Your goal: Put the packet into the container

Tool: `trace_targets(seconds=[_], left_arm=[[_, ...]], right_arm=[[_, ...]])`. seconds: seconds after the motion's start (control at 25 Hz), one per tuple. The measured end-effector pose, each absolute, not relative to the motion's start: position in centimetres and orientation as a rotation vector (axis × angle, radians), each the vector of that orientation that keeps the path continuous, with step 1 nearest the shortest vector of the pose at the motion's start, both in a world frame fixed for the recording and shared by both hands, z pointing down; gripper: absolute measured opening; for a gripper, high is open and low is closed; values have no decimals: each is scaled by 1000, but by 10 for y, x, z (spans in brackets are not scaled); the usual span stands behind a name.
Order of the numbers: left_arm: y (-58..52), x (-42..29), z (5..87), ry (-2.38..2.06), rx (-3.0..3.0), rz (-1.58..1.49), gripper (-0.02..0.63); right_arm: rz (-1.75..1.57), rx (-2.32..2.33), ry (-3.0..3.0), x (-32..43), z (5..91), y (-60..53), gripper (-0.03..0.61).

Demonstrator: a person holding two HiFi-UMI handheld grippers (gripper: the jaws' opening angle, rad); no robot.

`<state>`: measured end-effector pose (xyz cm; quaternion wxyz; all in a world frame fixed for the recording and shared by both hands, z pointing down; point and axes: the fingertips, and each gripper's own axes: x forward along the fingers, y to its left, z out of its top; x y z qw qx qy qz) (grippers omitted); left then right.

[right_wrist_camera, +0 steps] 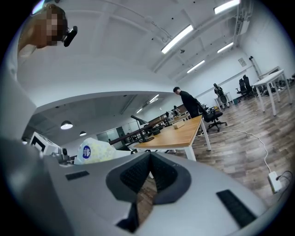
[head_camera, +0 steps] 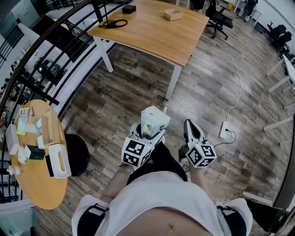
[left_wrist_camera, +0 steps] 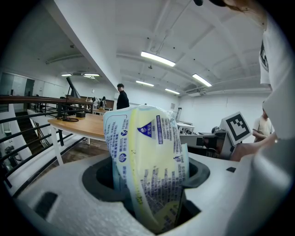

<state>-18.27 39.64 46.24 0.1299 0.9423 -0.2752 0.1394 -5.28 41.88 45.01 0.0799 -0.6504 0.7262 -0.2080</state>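
Head view, packet: a bulky pale yellow packet (head_camera: 154, 122) stands upright in the left tongs (head_camera: 148, 132), held in the air in front of the person's body and above the wood floor (head_camera: 207, 92).
Head view, right tongs: the right tongs (head_camera: 190, 125) are just beside it, carrying nothing, probably kept free to help.
Head view, destination: a small open box (head_camera: 174, 14) sits on the large wooden table (head_camera: 156, 37), well apart from the packet. It is likely the container.
Head view, side: a round table (head_camera: 41, 184) with boxes stands at the left.
Left gripper view, grip: the jaws are clamped on the packet (left_wrist_camera: 147, 156) and stand wide because it is thick.
Right gripper view, jaws: the right tongs (right_wrist_camera: 148, 159) have their pads together, with nothing between them. The packet (right_wrist_camera: 94, 151) shows at the left.
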Motion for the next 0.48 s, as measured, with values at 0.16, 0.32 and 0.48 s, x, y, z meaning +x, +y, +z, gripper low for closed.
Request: trace_targets(seconds=[0.16, 0.32, 0.48], left_arm=[[367, -173, 460, -810, 2734, 405, 333], [339, -165, 457, -818, 2727, 397, 333], [314, -156, 455, -825, 2719, 392, 334]], right_arm=[[-636, -1946, 2164, -42, 448, 389, 11], [-614, -1953, 2157, -30, 441, 356, 11], [-596, -1960, 2159, -15, 434, 328, 11]])
